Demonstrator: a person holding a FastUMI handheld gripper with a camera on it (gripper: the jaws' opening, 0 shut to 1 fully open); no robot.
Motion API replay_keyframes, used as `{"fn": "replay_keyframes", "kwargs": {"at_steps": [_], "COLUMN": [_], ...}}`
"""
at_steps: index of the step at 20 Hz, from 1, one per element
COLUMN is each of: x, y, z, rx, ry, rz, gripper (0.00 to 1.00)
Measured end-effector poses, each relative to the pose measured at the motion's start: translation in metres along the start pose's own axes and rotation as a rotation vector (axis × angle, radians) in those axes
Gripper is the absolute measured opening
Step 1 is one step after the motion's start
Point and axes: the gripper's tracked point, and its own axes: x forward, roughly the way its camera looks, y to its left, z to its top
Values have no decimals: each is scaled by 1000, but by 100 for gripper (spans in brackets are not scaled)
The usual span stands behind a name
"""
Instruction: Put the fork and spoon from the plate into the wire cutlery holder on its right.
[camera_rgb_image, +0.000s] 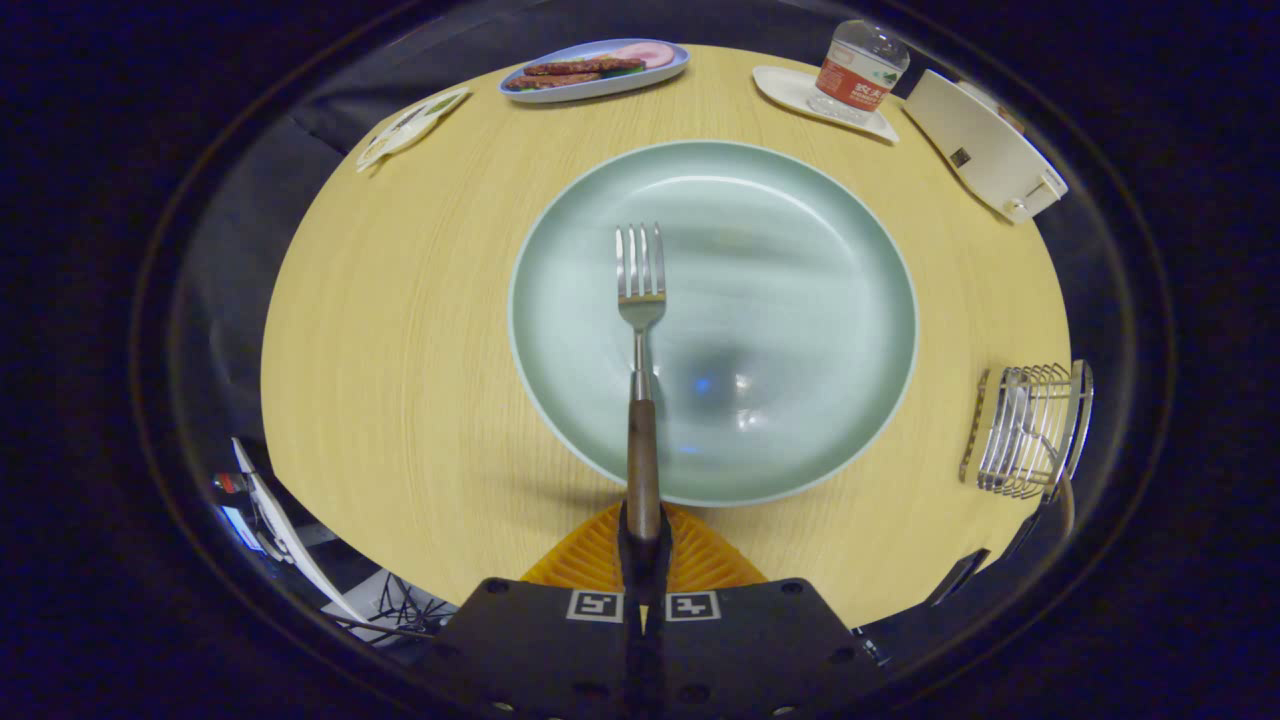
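Observation:
My gripper (643, 540) is shut on the brown wooden handle of the fork (640, 330). The fork's steel tines point away from me and hang over the pale green plate (800, 200), which lies on the round wooden table straight ahead of the fingers. The plate holds nothing else that I can see. To the right of the plate, near the table's edge, stands the wire cutlery holder (1030, 430). A brown handle end sticks out at the holder's lower side; I cannot tell what it belongs to.
At the far side of the table lie an oval dish with meat (595, 68), a small white dish (410, 125) to its left, a water bottle (858, 72) on a white saucer, and a white box (985, 145). Bare tabletop lies between plate and holder.

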Motion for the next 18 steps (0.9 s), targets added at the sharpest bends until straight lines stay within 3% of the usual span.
{"fn": "replay_keyframes", "kwargs": {"at_steps": [6,11,18], "x": [-31,-93,-181], "y": [-10,-43,-163], "z": [-8,-14,-33], "rx": [-11,14,87], "ry": [-19,-54,-97], "rz": [44,80,33], "gripper": [1,0,1]}}
